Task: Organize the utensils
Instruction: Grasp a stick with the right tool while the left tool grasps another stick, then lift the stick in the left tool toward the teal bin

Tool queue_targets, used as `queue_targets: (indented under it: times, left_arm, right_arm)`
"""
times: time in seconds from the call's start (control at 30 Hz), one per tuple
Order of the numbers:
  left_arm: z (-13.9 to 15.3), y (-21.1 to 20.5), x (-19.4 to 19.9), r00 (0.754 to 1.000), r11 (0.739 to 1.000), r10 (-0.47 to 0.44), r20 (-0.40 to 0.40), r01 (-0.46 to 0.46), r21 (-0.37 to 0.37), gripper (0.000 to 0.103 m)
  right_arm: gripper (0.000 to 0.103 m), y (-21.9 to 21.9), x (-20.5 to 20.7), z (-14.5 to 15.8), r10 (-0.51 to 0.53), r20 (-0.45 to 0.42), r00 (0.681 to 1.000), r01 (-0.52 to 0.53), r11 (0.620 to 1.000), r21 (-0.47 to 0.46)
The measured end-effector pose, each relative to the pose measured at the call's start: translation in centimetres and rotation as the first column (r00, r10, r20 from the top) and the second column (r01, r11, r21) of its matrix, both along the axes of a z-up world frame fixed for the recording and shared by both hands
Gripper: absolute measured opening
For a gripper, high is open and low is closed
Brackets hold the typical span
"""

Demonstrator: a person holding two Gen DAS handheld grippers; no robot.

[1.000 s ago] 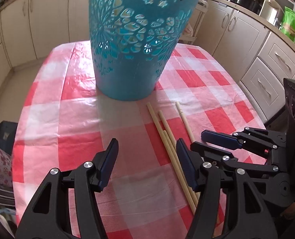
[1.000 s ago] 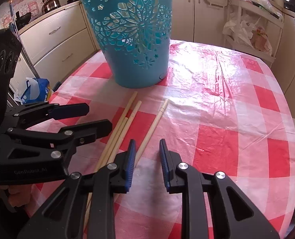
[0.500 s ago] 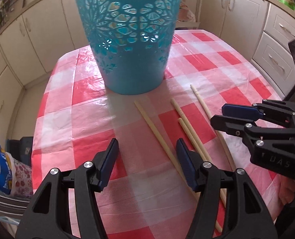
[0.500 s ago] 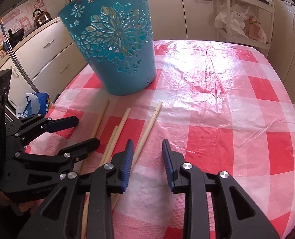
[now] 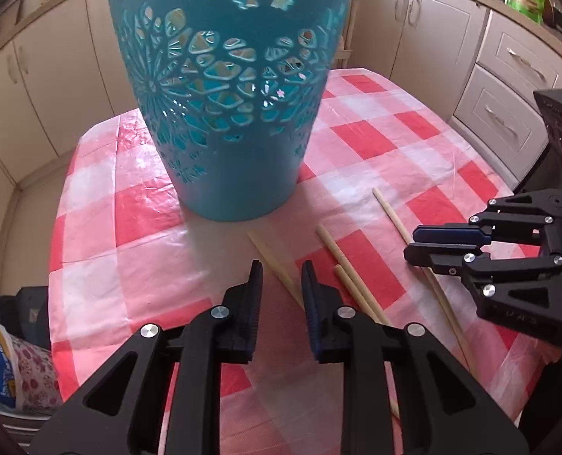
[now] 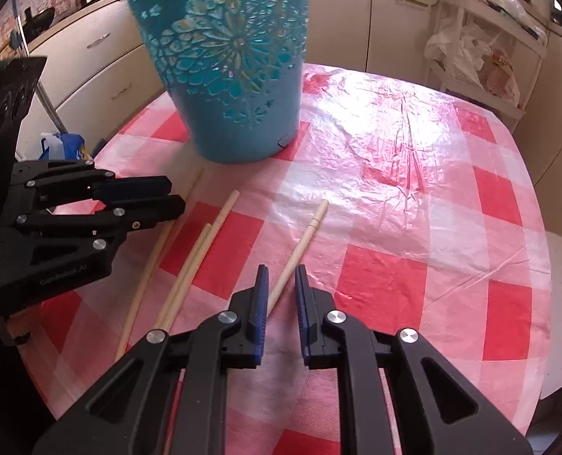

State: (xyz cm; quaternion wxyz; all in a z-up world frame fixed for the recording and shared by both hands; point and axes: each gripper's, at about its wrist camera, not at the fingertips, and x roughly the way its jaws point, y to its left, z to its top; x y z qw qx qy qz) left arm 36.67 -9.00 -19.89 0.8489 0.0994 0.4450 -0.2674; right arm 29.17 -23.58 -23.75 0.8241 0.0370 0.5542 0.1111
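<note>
left gripper (image 5: 281,276): jaws just narrowed around the leftmost chopstick (image 5: 277,265), pads not visibly pressing. right gripper (image 6: 281,280): likewise just narrowed astride the rightmost chopstick (image 6: 299,242). both sticks lie flat on the checked surface (image 6: 413,227). risk: thin round sticks roll or pivot out. teal basket (image 5: 224,94) just beyond; a swinging stick may strike its wall.

A basket (image 6: 235,76) is set upright on the table (image 6: 413,174). Four chopsticks (image 6: 299,246) are laid flat before it, the rightmost apart from the others; cabinets (image 5: 508,87) are ranged behind.
</note>
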Motion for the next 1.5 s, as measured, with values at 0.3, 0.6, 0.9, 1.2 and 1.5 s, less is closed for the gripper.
queue_targets:
  times: [0.3,0.6,0.9,1.2,1.5]
  left_arm:
    - [-0.3,-1.1,0.4,0.999,0.999,-0.041,-0.019,0.041,-0.010,0.009]
    - [-0.4,-0.4,0.6,0.998,0.999,0.029,-0.050,-0.027,0.027,0.008]
    - [-0.5,-2.1,1.0,0.998,0.999,0.043,-0.055,-0.043,-0.009,0.028]
    - [-1.2,-4.6,-0.1,0.999,0.996,0.031,0.009,-0.032,0.084,0.028]
    - [-1.0,-4.3,-0.5,0.999,0.997,-0.041,0.002,0.041,0.062,0.005]
  right_arm:
    - [0.007,1.3,0.8,-0.3,0.075,0.015,0.997,-0.075,0.997,0.017]
    - [0.007,0.2,0.9,-0.3,0.032,-0.003,0.999,-0.032,0.999,0.019]
    - [0.008,0.5,0.9,-0.4,0.032,-0.001,0.999,-0.032,0.999,0.016]
    - [0.008,1.0,0.6,-0.3,0.050,0.005,0.999,-0.050,0.999,-0.001]
    - [0.007,1.2,0.5,-0.3,0.057,0.009,0.998,-0.057,0.998,-0.001]
